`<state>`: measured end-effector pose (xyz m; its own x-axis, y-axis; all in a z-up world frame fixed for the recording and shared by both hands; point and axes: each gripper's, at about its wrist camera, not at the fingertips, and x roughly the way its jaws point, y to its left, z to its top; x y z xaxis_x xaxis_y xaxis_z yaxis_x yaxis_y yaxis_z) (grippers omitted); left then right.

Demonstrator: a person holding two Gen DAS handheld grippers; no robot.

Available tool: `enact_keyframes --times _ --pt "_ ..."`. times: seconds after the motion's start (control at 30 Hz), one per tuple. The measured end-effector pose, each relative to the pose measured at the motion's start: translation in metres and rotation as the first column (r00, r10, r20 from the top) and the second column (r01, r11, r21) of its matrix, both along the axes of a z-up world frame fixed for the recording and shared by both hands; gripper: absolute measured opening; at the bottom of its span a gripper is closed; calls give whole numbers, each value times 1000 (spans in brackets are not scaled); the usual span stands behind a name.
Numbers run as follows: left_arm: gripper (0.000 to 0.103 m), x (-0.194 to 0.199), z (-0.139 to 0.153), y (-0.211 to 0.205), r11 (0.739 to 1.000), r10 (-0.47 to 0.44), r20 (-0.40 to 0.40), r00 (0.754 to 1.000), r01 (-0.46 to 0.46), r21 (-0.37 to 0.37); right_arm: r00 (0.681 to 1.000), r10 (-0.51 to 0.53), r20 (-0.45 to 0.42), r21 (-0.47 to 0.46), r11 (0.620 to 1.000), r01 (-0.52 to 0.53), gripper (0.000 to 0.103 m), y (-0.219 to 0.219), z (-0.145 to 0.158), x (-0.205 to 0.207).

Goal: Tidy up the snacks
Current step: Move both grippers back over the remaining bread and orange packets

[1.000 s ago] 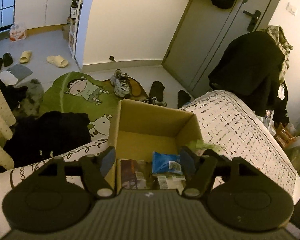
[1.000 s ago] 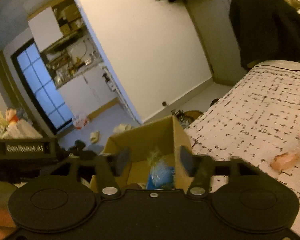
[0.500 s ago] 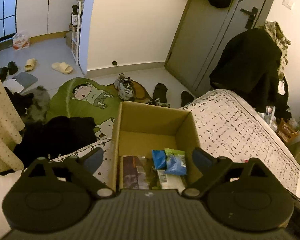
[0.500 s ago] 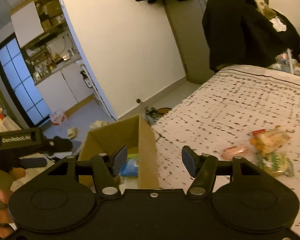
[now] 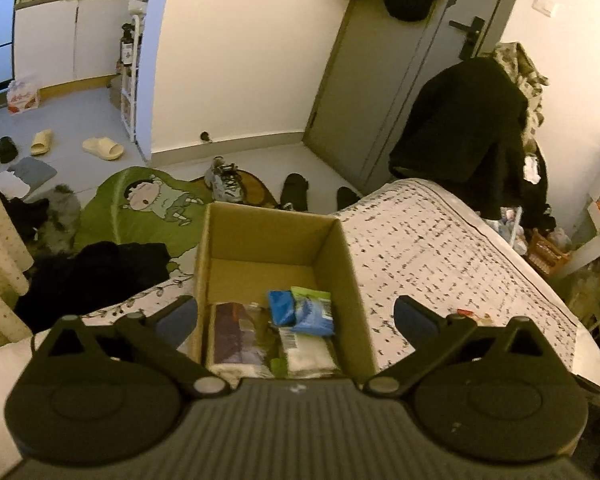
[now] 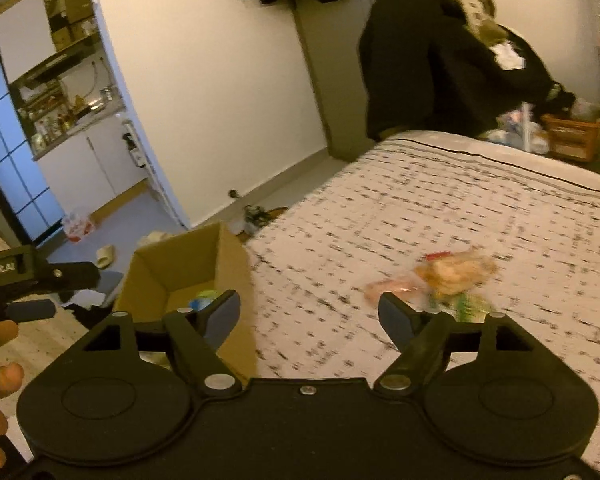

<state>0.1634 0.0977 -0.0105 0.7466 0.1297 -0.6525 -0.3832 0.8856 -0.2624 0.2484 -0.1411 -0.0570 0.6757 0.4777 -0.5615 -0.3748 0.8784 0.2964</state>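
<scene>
An open cardboard box (image 5: 346,264) (image 6: 232,264) stands at the bed's left edge. Inside lie a blue-and-green snack packet (image 5: 310,312), a dark packet (image 5: 236,332) and a white one (image 5: 306,350). My left gripper (image 5: 294,318) hovers above the box, its jaws still opening very wide, nothing between them. My right gripper (image 6: 310,312) is over the patterned bedspread (image 6: 440,216), right of the box, jaws opening and empty. A small blurred pile of loose snacks (image 6: 444,278) lies on the bed beyond its right finger (image 6: 396,318).
The other hand-held gripper (image 6: 24,284) and fingers of a hand (image 6: 4,376) show at the left of the right wrist view. Dark coats (image 5: 464,136) hang past the bed's far end. Shoes, slippers and clothes litter the floor and green rug (image 5: 140,208).
The left gripper opened wide, dropped the blue-green packet into the box and drew back upward. The right gripper swung right from the box toward the loose snacks and its jaws widened.
</scene>
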Motion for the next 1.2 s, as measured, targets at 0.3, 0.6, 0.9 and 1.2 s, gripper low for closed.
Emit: enact_keyframes --times 0.3,0.6,0.9,1.2 --pt "103 4 0 -31 996 -71 18 997 71 -46 992 -117 -37 -20 993 117 77 -52 -7 -2" --pt "103 11 -1 -75 987 -153 -3 988 153 -42 977 -205 -63 -10 979 205 77 -97 -15 -6" --pt "102 24 -3 -117 964 -267 -7 964 268 8 956 -279 -91 36 958 283 77 -123 -22 -6" --pt "99 56 -27 -156 914 -397 -47 917 400 75 902 -404 -153 57 908 416 77 -141 -43 -16"
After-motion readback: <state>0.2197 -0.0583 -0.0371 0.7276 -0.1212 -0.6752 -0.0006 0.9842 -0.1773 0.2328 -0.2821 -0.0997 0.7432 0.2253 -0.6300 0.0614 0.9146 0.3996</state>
